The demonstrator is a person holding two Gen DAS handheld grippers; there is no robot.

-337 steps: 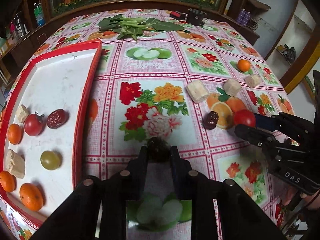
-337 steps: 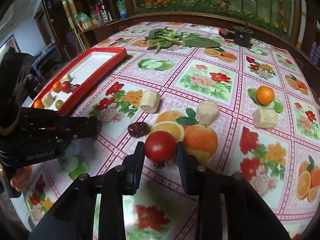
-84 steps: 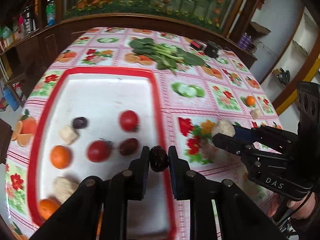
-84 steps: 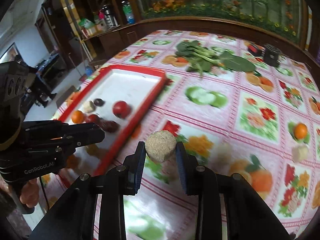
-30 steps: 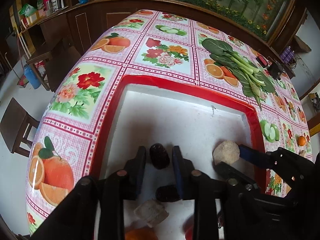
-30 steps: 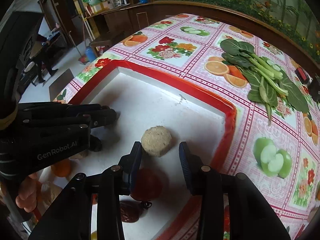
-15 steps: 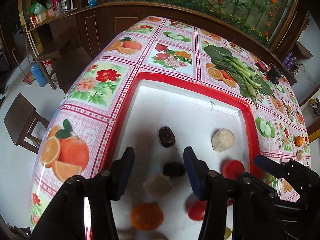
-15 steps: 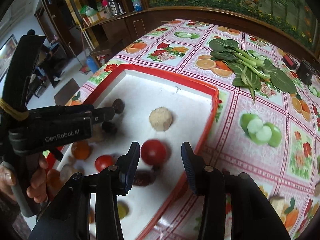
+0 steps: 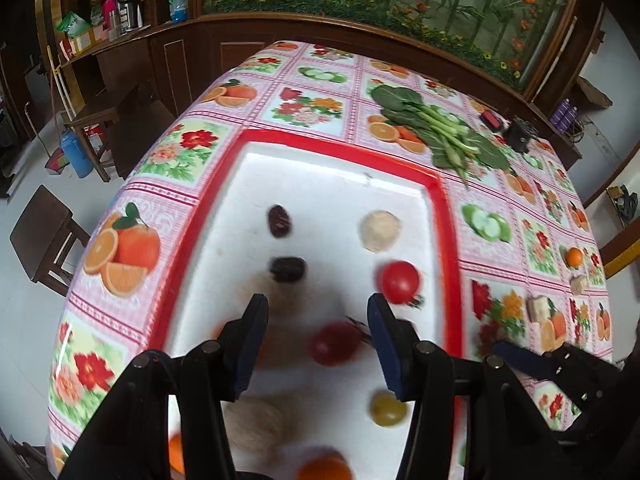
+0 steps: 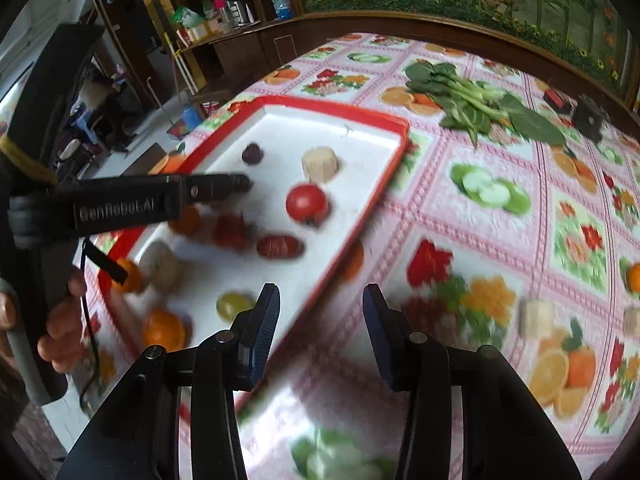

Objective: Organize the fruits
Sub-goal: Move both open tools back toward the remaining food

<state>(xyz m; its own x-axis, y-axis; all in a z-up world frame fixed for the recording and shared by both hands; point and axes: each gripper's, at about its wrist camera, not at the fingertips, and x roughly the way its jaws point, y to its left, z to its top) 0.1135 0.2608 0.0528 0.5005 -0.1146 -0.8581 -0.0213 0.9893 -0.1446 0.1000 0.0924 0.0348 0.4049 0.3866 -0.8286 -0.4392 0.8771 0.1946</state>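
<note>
Far half of the red tray (image 9: 444,216) lies bare; its raised rim bars a low sideways pass. Dates (image 9: 279,221), a pale round (image 9: 379,230) and tomatoes (image 9: 399,282) crowd the near half. Greens (image 9: 436,128) block the bench (image 9: 180,152) beyond.

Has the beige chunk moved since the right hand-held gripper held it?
Yes. The beige chunk now lies on the red tray, beyond the tomato.

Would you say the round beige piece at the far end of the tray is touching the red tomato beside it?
Apart. The left wrist view shows white tray floor between the beige piece and the tomato; the right wrist view agrees.
</note>
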